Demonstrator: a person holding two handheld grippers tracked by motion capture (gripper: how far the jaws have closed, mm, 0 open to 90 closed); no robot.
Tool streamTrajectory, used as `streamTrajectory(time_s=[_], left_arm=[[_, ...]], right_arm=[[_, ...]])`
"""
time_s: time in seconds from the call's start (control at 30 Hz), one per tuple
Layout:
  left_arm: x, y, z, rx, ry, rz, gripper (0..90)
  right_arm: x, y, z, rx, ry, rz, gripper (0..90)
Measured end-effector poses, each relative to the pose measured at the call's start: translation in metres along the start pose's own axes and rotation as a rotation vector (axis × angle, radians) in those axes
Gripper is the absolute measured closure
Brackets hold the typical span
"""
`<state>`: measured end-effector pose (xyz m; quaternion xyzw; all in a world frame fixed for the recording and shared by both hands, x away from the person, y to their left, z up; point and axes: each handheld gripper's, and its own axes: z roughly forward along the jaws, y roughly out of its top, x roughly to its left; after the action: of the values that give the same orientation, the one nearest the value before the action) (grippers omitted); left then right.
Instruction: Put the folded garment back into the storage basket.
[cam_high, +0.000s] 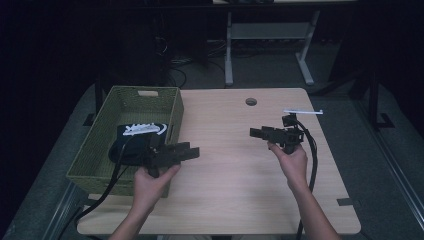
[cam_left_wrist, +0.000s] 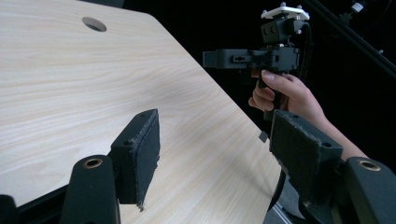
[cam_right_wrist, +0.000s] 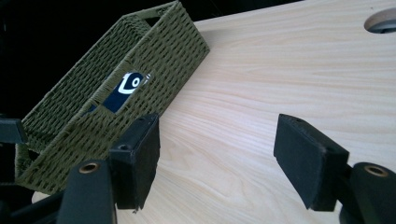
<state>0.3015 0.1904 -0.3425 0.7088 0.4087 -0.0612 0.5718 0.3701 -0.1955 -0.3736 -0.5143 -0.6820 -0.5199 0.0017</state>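
A green woven basket stands on the left part of the wooden table. In it lies a dark blue folded item with white print, which peeks through the basket's handle slot. My left gripper hovers beside the basket's right wall, pointing right, jaws open with nothing between them. My right gripper is held over the table's right half and points left toward the basket. Its jaws are open and empty. The right gripper and its hand also appear in the left gripper view.
A round cable hole sits near the table's far edge. Beyond the table stand the white legs of another desk, with loose cables on the dark floor. Black cables trail from both grippers toward the near edge. Bare wood lies between the two grippers.
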Motion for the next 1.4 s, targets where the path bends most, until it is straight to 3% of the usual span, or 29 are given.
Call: streamTrajectory(time_s=[0.87,1.4], left_arm=[[0.007,-0.019,0.035,0.049,0.002,-0.007,32.9],[0.015,-0.029,0.052,0.083,0.039,0.003,30.9]], right_arm=[[-0.027,-0.022,-0.021,0.008,-0.031,0.051,29.4],[-0.056,-0.054,-0.041,0.017,-0.052,0.109,28.5]])
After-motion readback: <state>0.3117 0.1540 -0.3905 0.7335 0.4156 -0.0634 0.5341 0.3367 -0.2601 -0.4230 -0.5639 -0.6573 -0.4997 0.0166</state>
